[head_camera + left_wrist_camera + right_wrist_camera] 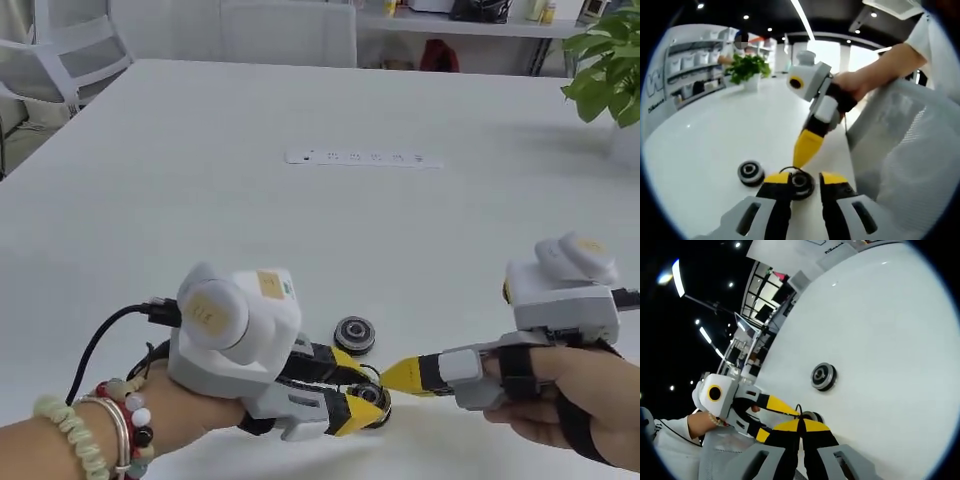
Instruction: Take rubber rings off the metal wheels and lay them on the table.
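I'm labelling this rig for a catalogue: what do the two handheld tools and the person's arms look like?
Both the left tool and right tool have white-grey housings and black jaws with yellow tips. A black cable leaves the left one; black straps cross the right hand. Bead bracelets circle the left wrist; the sleeve is white.

Yellow-tipped black fingers [355, 412], beaded bracelets [100, 420], black cable [100, 340]

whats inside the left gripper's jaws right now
A metal wheel is held between them, the right gripper shut at its rim. Whether it pinches the rubber ring is hidden by the jaws.
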Demonstrator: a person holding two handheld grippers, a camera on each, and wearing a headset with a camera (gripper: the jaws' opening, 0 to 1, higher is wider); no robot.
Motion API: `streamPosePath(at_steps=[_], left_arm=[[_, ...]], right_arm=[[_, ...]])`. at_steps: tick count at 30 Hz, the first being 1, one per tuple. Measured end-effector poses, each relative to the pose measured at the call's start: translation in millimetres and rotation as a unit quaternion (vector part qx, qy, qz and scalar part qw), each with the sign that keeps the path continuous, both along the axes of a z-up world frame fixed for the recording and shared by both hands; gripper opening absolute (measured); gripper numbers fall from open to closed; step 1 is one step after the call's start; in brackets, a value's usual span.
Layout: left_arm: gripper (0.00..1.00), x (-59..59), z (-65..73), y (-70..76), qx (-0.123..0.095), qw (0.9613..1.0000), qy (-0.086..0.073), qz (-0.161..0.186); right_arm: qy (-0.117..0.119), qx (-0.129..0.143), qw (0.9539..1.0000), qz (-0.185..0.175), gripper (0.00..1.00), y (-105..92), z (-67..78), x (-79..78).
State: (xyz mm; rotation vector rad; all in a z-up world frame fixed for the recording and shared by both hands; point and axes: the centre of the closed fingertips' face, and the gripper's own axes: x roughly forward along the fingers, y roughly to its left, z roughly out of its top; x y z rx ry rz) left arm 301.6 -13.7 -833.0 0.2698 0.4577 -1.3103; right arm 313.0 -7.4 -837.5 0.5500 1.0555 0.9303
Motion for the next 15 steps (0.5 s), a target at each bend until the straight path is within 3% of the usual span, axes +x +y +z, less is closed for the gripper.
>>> streamPosePath(at_steps=[5, 15], left_arm=[[0.28, -0.2, 8.6, -1.5, -0.005, 0.9999, -0.015, -0.005], [0.37, 0.2, 32.4, -1.4, -0.025, 0.9993, -0.027, 0.002]], right_arm=[[-0.003, 0.006, 1.0, -0.006, 0.0, -0.1, 4.1, 1.5], [-0.006, 0.011, 0.9998, -0.017, 0.0, -2.2, 7.5, 6.2]])
